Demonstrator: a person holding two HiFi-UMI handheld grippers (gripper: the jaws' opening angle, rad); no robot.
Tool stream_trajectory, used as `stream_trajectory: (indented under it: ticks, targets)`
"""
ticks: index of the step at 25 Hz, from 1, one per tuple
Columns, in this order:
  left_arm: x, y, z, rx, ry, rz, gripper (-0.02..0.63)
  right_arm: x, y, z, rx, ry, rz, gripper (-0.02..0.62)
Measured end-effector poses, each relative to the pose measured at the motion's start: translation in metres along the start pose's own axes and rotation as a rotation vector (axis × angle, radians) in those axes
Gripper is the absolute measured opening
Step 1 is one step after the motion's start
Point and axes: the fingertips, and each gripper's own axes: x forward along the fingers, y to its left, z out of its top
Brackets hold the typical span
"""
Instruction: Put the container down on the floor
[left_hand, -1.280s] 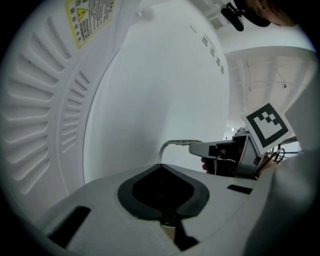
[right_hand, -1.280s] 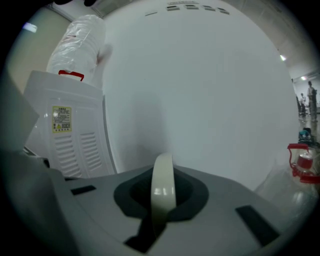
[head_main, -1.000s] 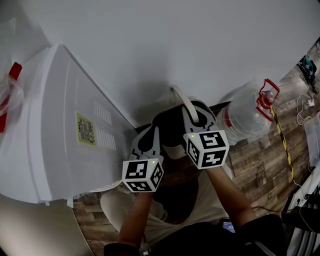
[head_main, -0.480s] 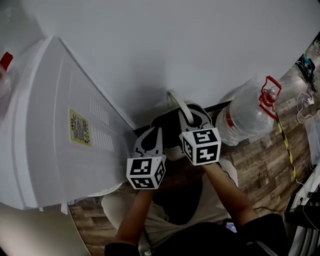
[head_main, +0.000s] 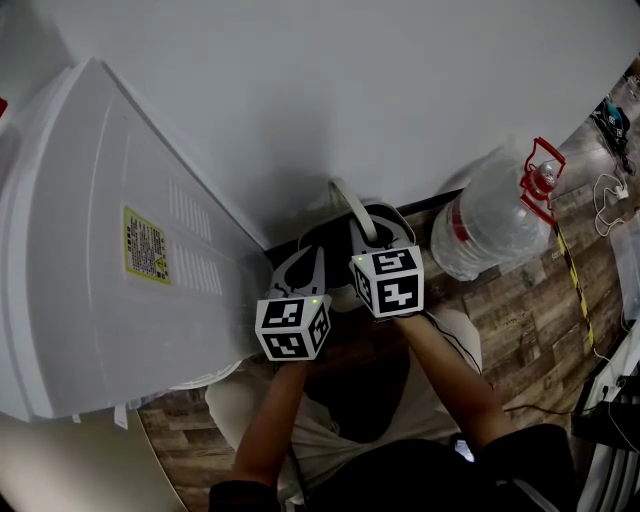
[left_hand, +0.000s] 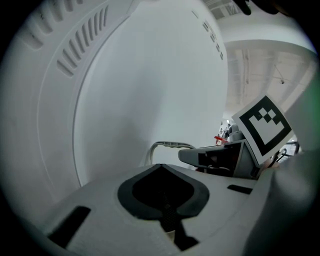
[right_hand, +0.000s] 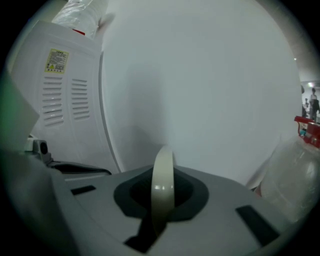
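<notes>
handle (right_hand: 163, 167), one, pinched by right hand-held gripper (right_hand: 161, 200), left hand-held gripper (left_hand: 163, 197) pressed together, one water bottle (head_main: 490, 215)

White vented appliance (head_main: 90, 250) with yellow label (head_main: 143, 245) at left, clear red-handled water jug (head_main: 495, 215) at right

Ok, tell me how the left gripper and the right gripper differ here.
The right gripper is shut on the pale handle; the left gripper is shut on nothing. In the head view the right gripper reaches nearer the wall than the left gripper. Both face that wall.
</notes>
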Motion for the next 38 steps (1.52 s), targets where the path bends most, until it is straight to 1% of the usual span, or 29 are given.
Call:
stream_trajectory:
  ticks: [5,13,20,28,29,34,38]
  targets:
    - [0.006,0.005,-0.014,-0.055,0.035,-0.013,0.014,0.007,0.0,-0.017,0.003,0.033,-0.007,0.032]
    - [0.012,0.014,-0.038,-0.016,0.095,0.021,0.014,0.015,-0.004,-0.038,-0.002,0.083,-0.011,0.032]
    - [0.022,0.021,-0.061,-0.07,0.147,0.021,0.014,0.026,-0.004,-0.056,-0.015,0.128,-0.018,0.032]
    - [0.032,0.024,-0.08,0.002,0.202,0.043,0.014,0.042,-0.006,-0.068,-0.024,0.14,-0.02,0.032]
    - [0.033,0.024,-0.081,-0.006,0.204,0.042,0.014,0.043,-0.005,-0.068,-0.025,0.135,-0.02,0.032]
    - [0.04,0.024,-0.092,-0.094,0.224,0.02,0.014,0.046,-0.002,-0.073,-0.02,0.133,-0.02,0.032]
    - [0.043,0.027,-0.095,-0.108,0.227,0.024,0.014,0.052,-0.002,-0.08,-0.024,0.151,-0.02,0.032]
